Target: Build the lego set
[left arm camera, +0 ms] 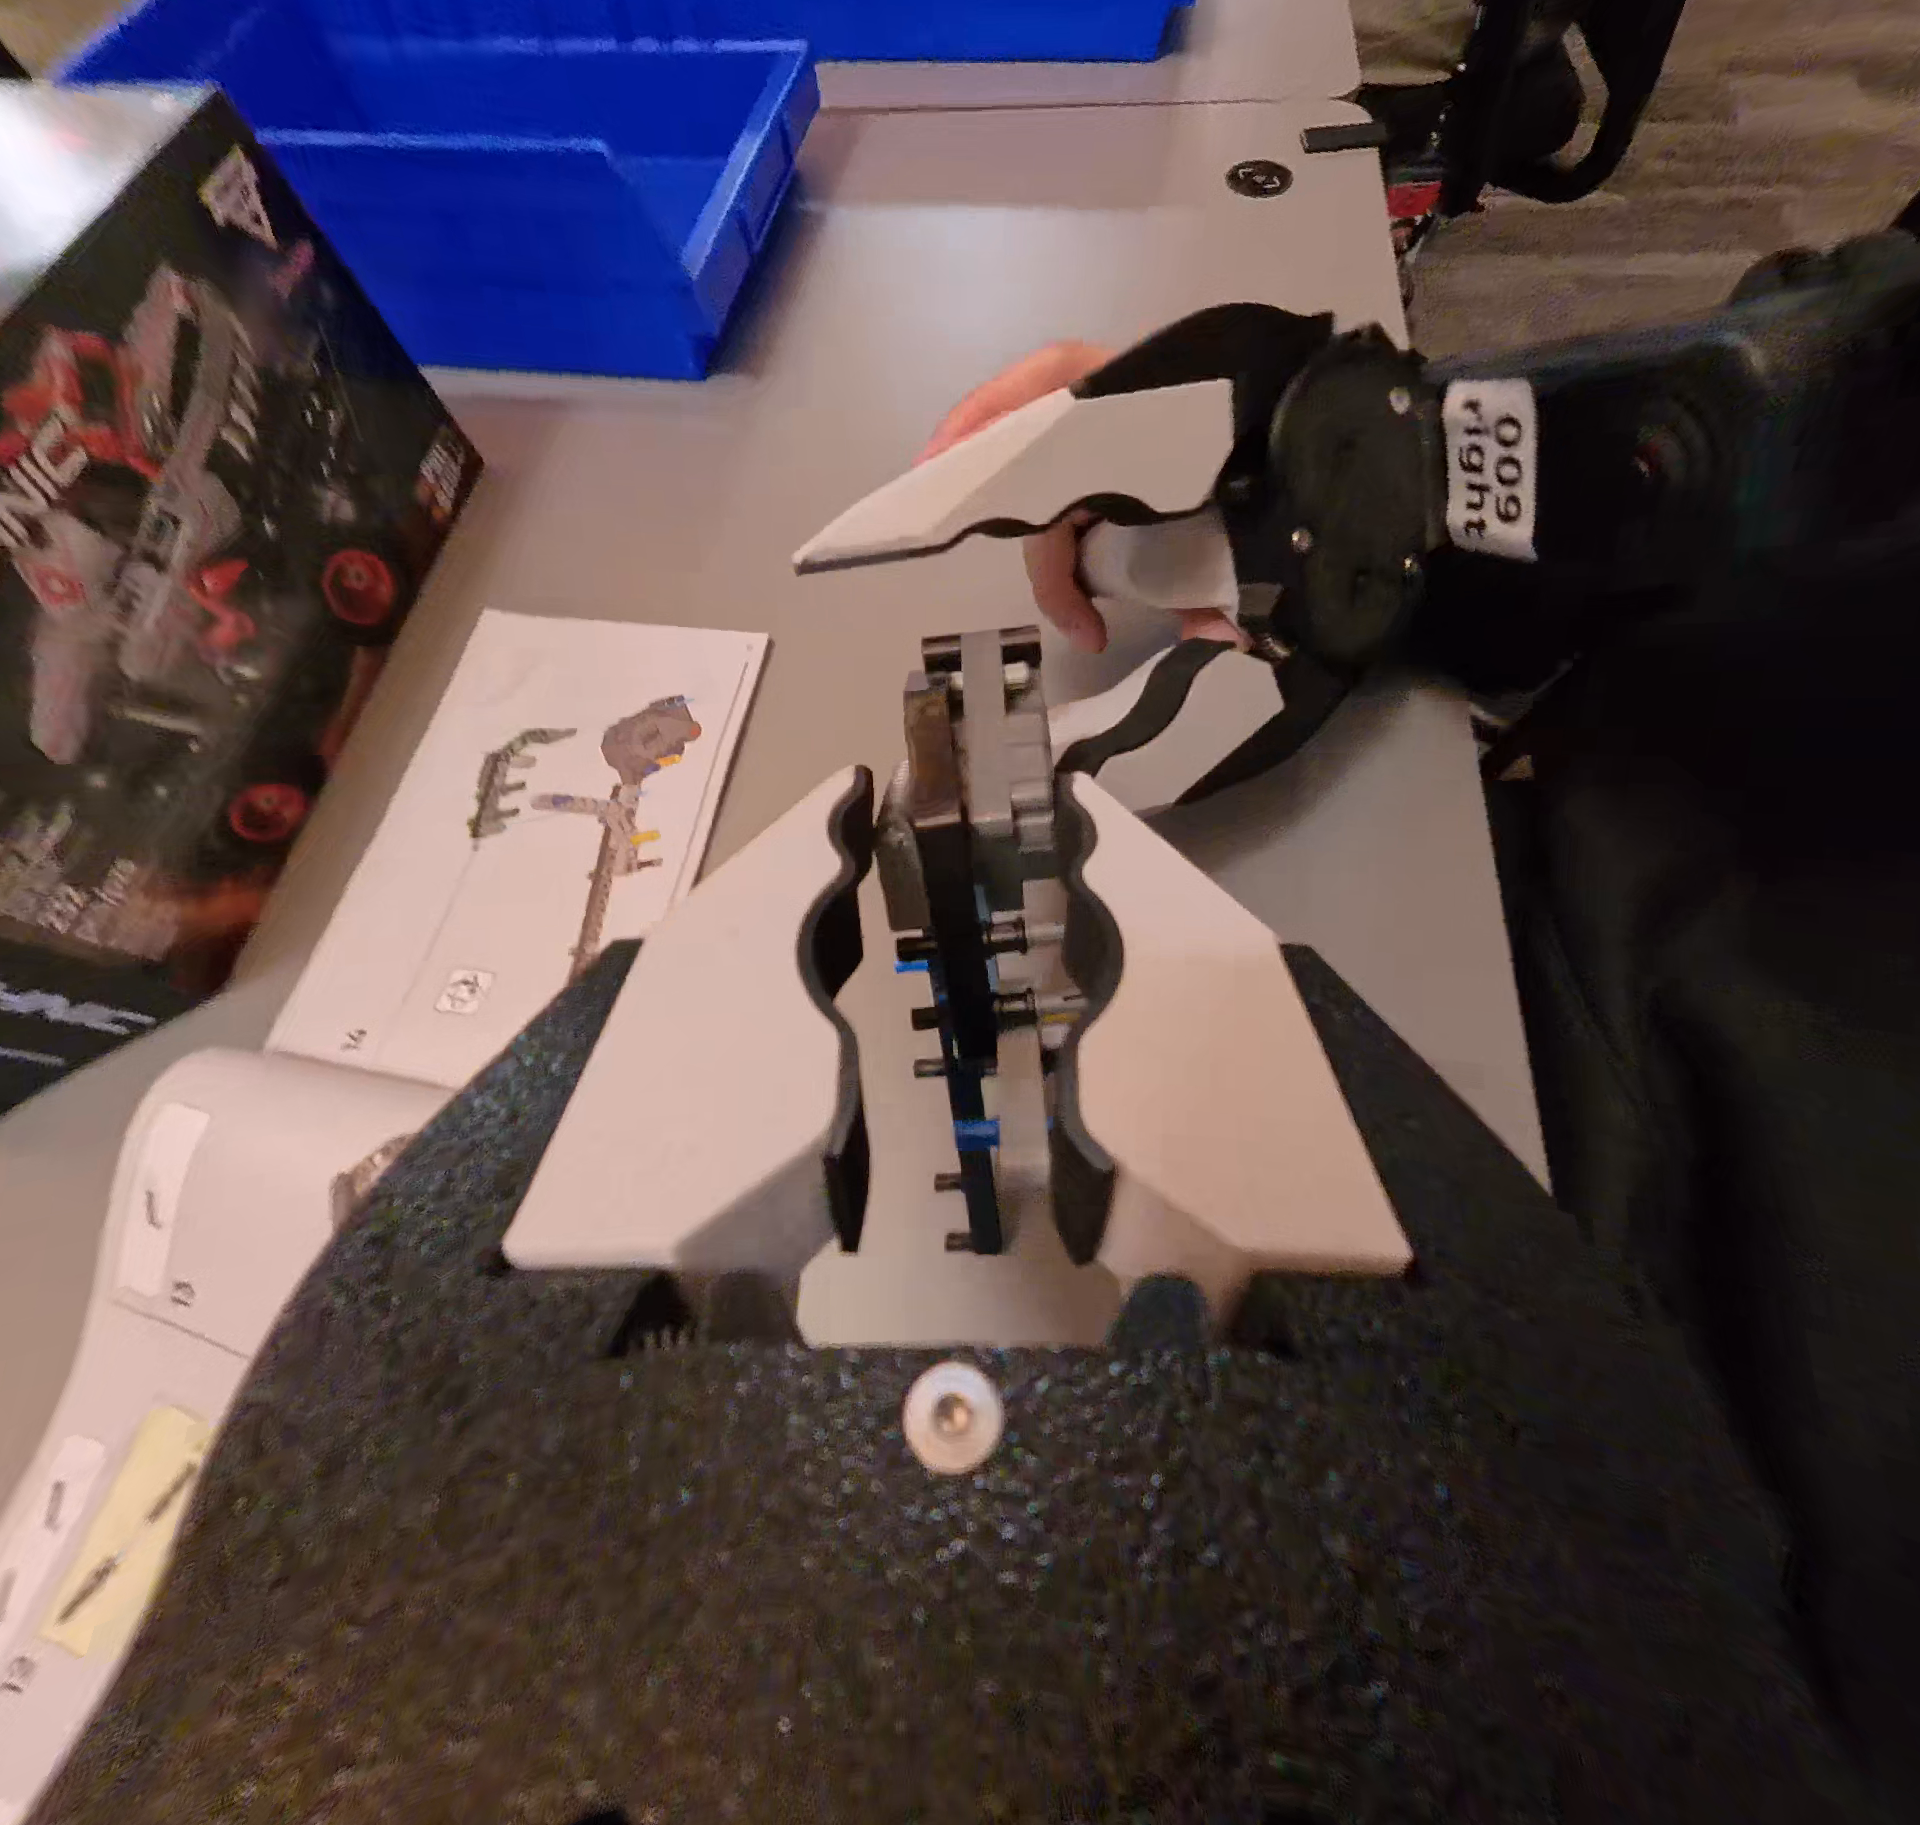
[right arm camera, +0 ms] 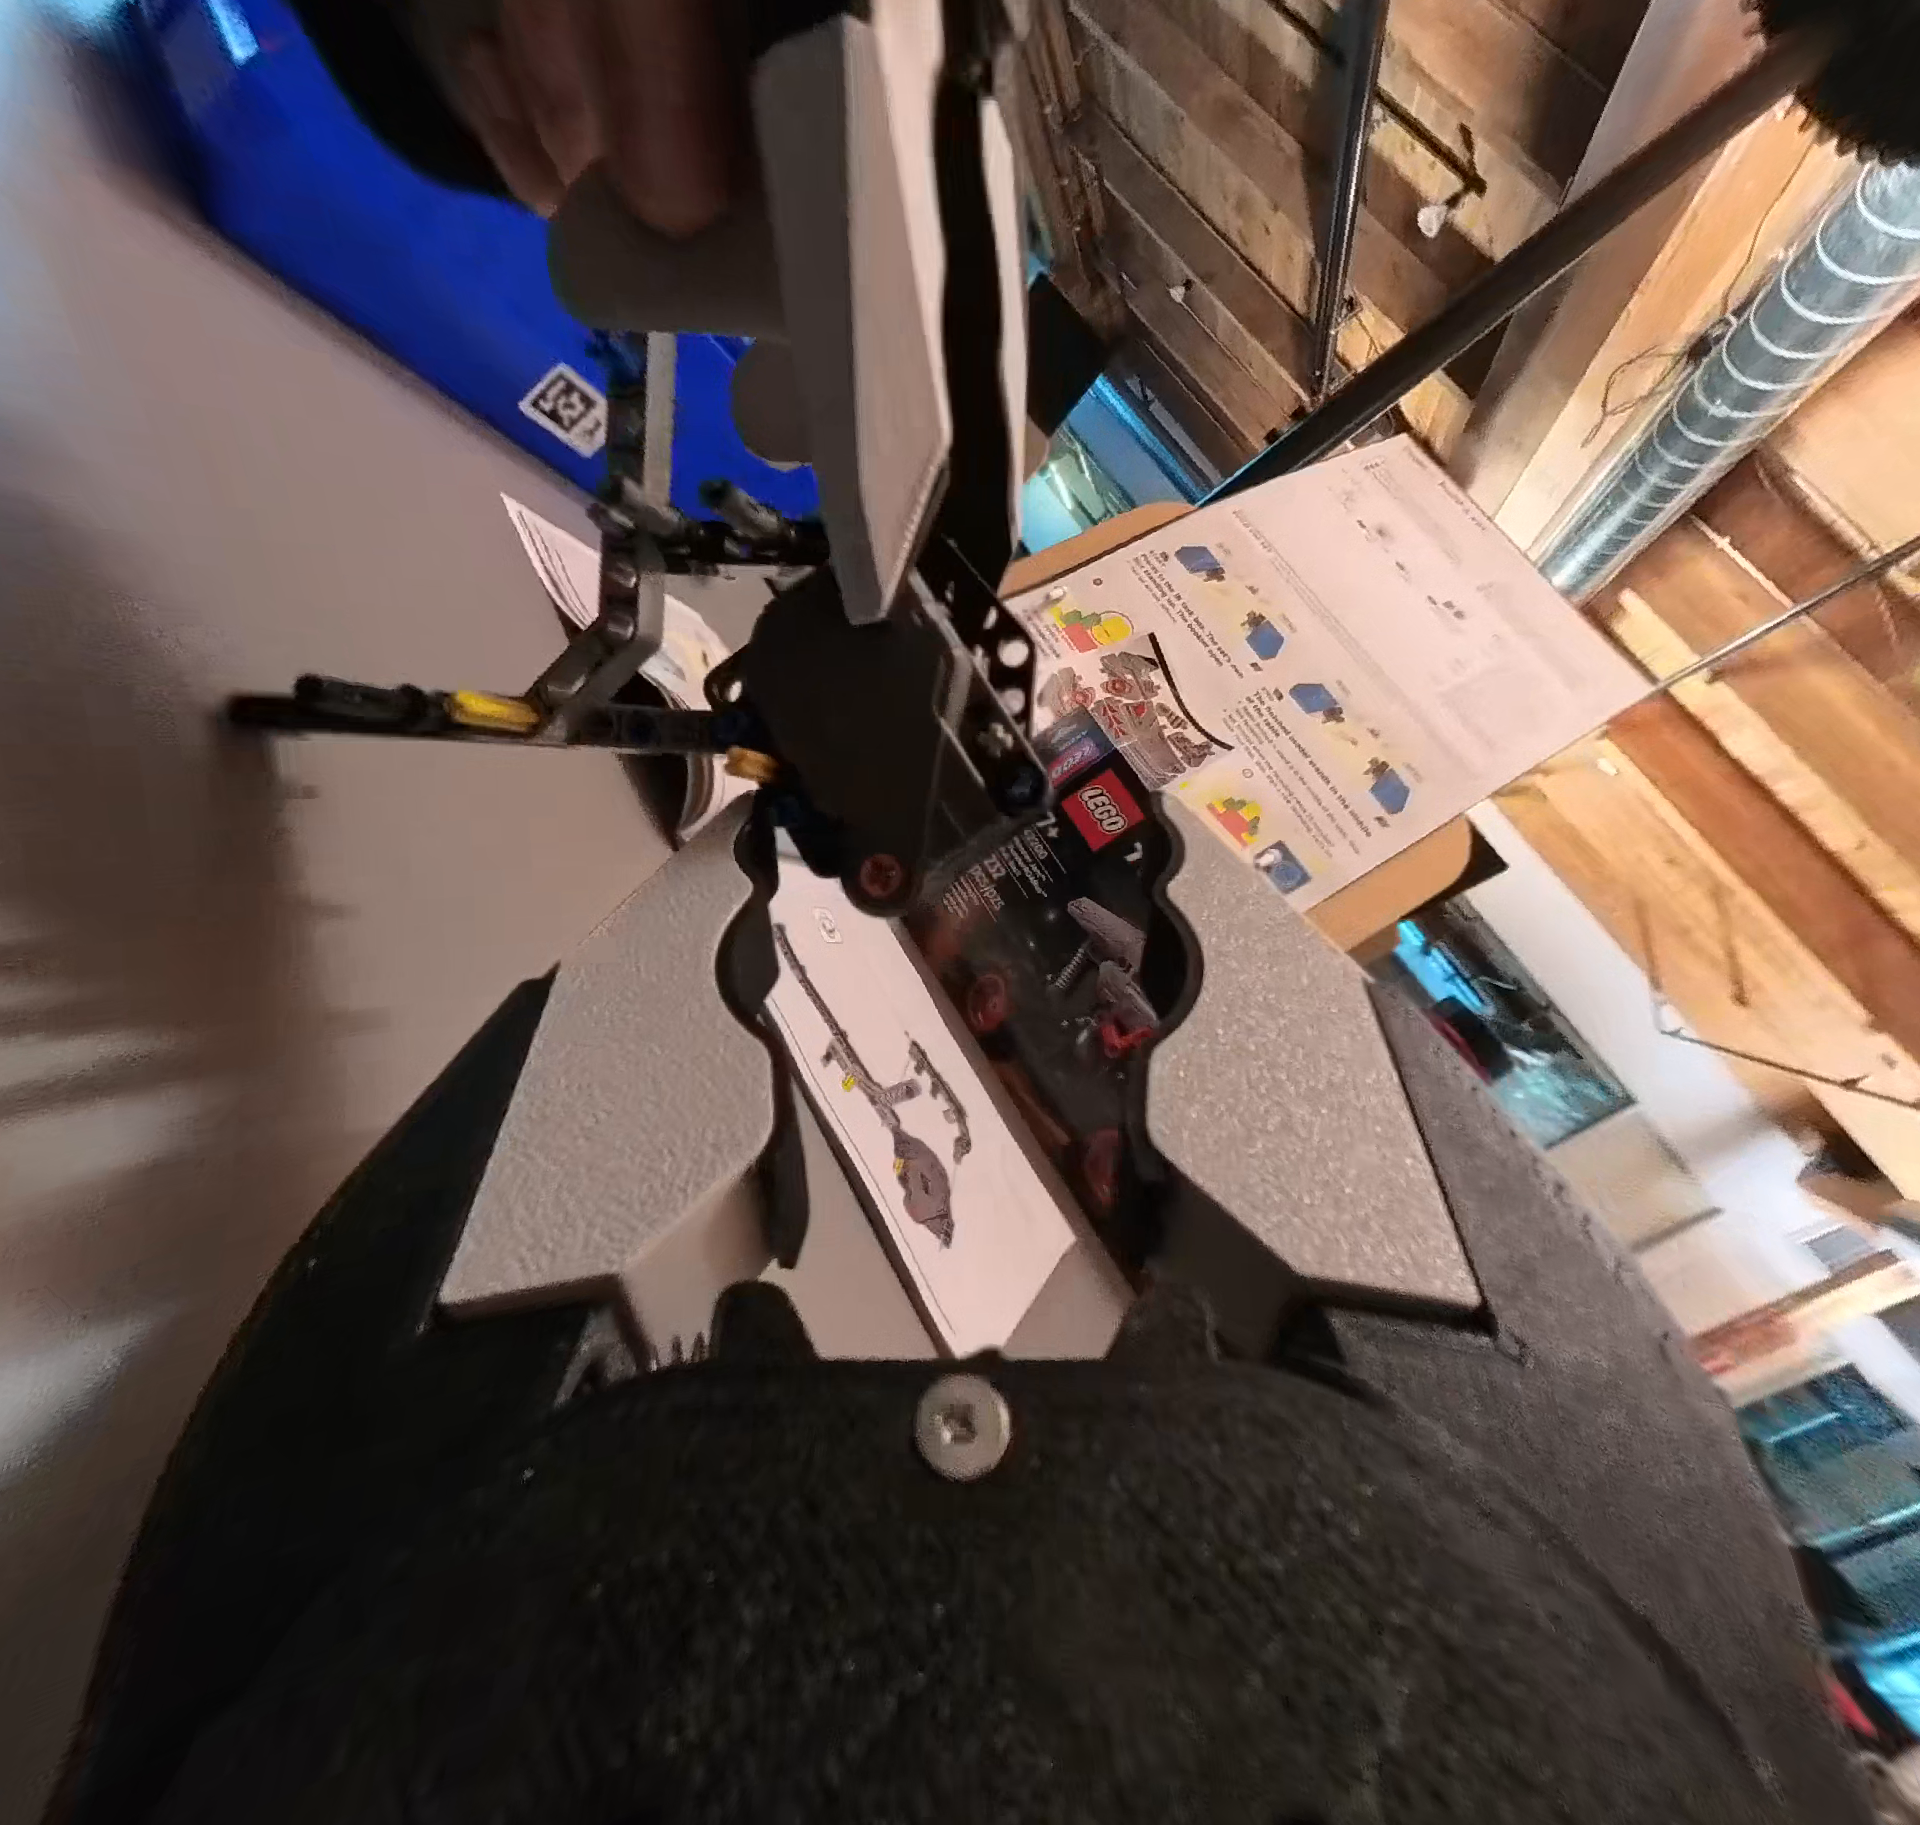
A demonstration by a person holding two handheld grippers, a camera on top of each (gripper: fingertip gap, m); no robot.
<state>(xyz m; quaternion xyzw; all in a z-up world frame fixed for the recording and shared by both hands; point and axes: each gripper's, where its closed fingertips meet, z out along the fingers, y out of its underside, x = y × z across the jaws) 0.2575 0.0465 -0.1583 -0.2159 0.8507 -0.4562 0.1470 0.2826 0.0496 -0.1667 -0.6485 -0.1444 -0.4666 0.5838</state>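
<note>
A grey and black lego assembly (left arm camera: 971, 840) with black pins and blue connectors stands upright between my left gripper's (left arm camera: 961, 819) fingers, which are shut on it above the table. My right gripper (left arm camera: 930, 643) comes in from the right, open, with one finger above the assembly's top and the other behind it. In the right wrist view my right gripper (right arm camera: 961, 840) is open and empty, with its fingertips close to the assembly's black panel (right arm camera: 873, 736). Grey beams with a yellow pin (right arm camera: 488, 710) stick out to the left. The left gripper's finger (right arm camera: 862, 321) clamps the assembly from above.
An open instruction booklet (left arm camera: 561, 819) lies on the grey table (left arm camera: 1039, 248) left of the assembly. The dark lego box (left arm camera: 177, 549) stands at far left, with blue bins (left arm camera: 540, 165) behind it. The table edge and a black bag (left arm camera: 1558, 61) are to the right. A printed sheet on cardboard (right arm camera: 1351, 632) stands behind. Left and right tips are no more than a few centimetres apart.
</note>
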